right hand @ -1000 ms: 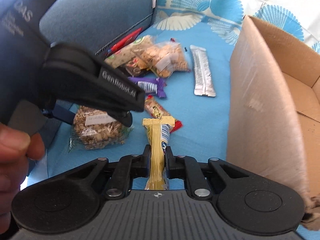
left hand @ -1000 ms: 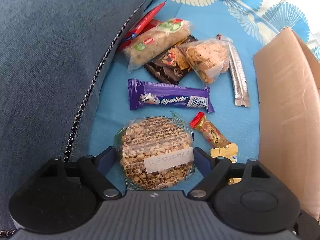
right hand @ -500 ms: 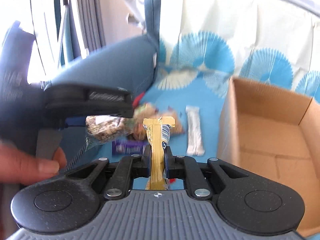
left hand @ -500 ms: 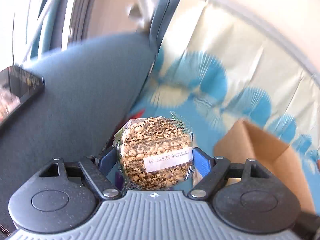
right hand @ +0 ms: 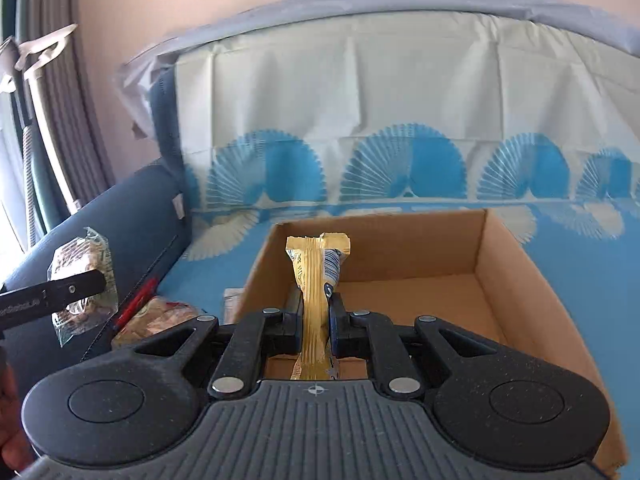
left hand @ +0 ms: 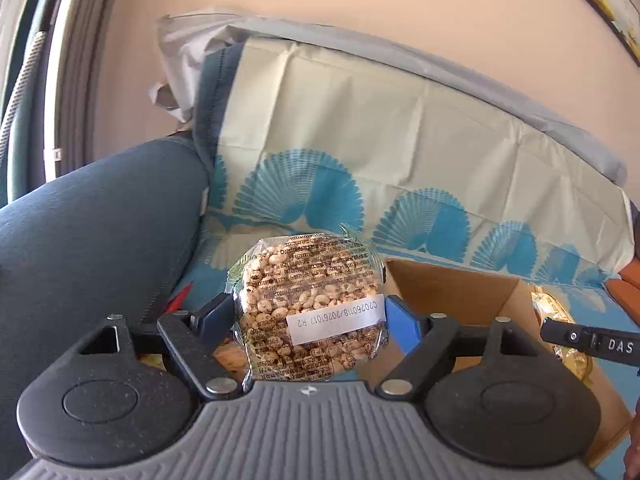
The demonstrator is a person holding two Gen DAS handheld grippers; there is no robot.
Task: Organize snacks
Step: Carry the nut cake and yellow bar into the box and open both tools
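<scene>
Both grippers are up off the blue sheet since a second ago. Left gripper clamps the round puffed-grain pack; right gripper pinches the yellow bar over the cardboard box. Beyond: fan-print cover, beige wall.

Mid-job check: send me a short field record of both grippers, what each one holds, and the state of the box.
left gripper: shut on round puffed-grain cake pack, held off the cloth
right gripper: shut on gold-wrapped bar, upright
cardboard box: open, no snacks seen inside; bar held above its near edge
blue patterned cloth: under the box
left on cloth: clear-wrapped snack beside the box
</scene>
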